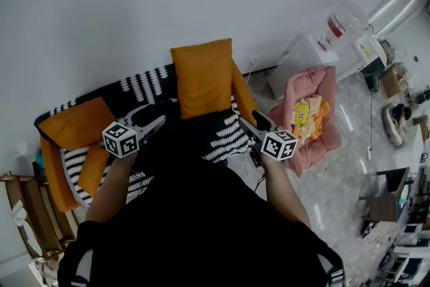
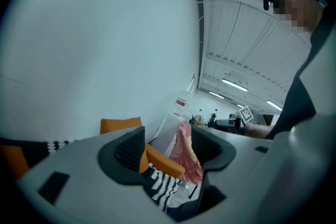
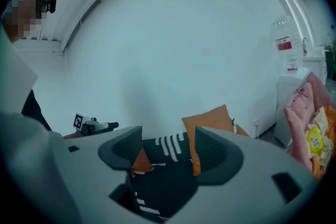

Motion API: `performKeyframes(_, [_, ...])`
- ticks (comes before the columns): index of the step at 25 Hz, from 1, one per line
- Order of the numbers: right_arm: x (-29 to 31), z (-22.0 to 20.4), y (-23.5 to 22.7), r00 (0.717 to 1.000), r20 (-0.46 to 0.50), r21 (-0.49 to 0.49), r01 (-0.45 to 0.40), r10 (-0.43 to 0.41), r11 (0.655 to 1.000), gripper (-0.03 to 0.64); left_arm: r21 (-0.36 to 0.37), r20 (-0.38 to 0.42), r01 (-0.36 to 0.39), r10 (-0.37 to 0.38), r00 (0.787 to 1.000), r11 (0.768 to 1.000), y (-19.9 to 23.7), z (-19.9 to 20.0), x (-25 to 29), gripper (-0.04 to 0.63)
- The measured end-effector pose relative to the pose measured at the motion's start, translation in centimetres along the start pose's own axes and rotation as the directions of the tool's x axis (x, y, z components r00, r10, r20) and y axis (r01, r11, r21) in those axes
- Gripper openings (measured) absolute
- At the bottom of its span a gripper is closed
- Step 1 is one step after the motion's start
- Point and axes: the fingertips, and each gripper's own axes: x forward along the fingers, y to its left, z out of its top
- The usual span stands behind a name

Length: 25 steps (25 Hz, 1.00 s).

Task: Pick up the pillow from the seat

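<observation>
While the pillow (image 1: 201, 77) leans on the sofa (image 1: 144, 85), the left gripper (image 1: 159, 121) at its seven o'clock and the right gripper (image 1: 244, 121) at five gape empty.

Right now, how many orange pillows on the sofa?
3. Upright pillow against the sofa back; left pillow at its left end; smaller pillow just in front of that. The person covers some seat, so more may be hidden.
</observation>
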Motion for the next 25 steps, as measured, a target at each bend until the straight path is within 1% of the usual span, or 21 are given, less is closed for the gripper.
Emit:
performKeyframes(10, [2.4,0.1,-1.2,0.999,-0.020,0.009,-0.048,0.048,0.999,0.319,-0.009,0.000,-0.054,0.054,0.999,0.998,1.0,0.0,0.3,0.272])
performKeyframes(20, [4.9,0.7,-3.2,0.995,-0.041,0.033,-0.092,0.094,0.995,0.319,-0.018,-0.012,-0.109,0.109,0.994,0.994,2.1,0.2,1.4,0.272])
performKeyframes(25, [5.6,1.2,-4.8,0.993,-0.053,0.041,-0.102,0.104,0.994,0.319,-0.024,-0.015,-0.127,0.127,0.992,0.992,2.4,0.5,2.6,0.272])
